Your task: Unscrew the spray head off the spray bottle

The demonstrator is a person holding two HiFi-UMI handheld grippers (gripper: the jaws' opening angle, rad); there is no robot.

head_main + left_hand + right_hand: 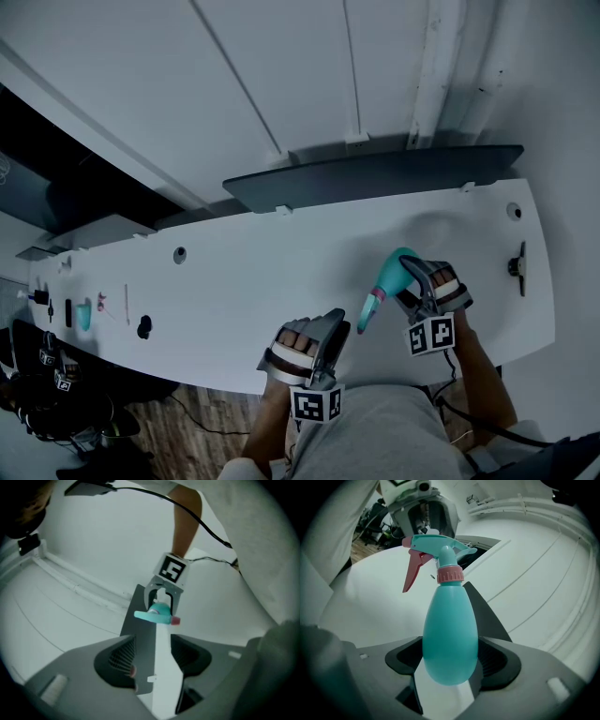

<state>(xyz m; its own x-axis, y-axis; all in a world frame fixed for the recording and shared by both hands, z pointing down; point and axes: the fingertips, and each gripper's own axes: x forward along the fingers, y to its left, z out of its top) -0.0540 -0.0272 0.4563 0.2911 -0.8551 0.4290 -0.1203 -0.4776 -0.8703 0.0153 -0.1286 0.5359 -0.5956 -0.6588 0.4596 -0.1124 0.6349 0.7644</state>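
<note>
– Round the fat lower body of the spray bottle (450, 639) sits the right hand-held gripper (412, 272), yes?

– Yes. Its jaws stand wide, one pad pressed on each side of the teal body. It has hold of the spray bottle and nothing else.

– And how does the spray bottle lie?

– Tilted over the white worktop (244, 272). Its base is toward the right hand-held gripper and its neck slants away toward the person's left. Whether any part of it rests on the worktop I cannot tell.

– Is the spray head (436, 545) off?

– No. It sits on the neck above the pink collar (450, 575), and the pink trigger (411, 571) hangs beneath the nozzle.

– Where is the left hand-held gripper (336, 330)?

– Just beyond the spray bottle's head end, facing it. Its jaws are apart with nothing between them. The spray head shows straight ahead past the tips, near but not touching.

– Anything else about?

– Well to the left of the spray bottle a few small things lie on the worktop. Among them are a small teal object (83, 314) and a small black object (143, 326), both too small to name. Behind the spray bottle, along the far edge, runs a dark panel (375, 173).
</note>
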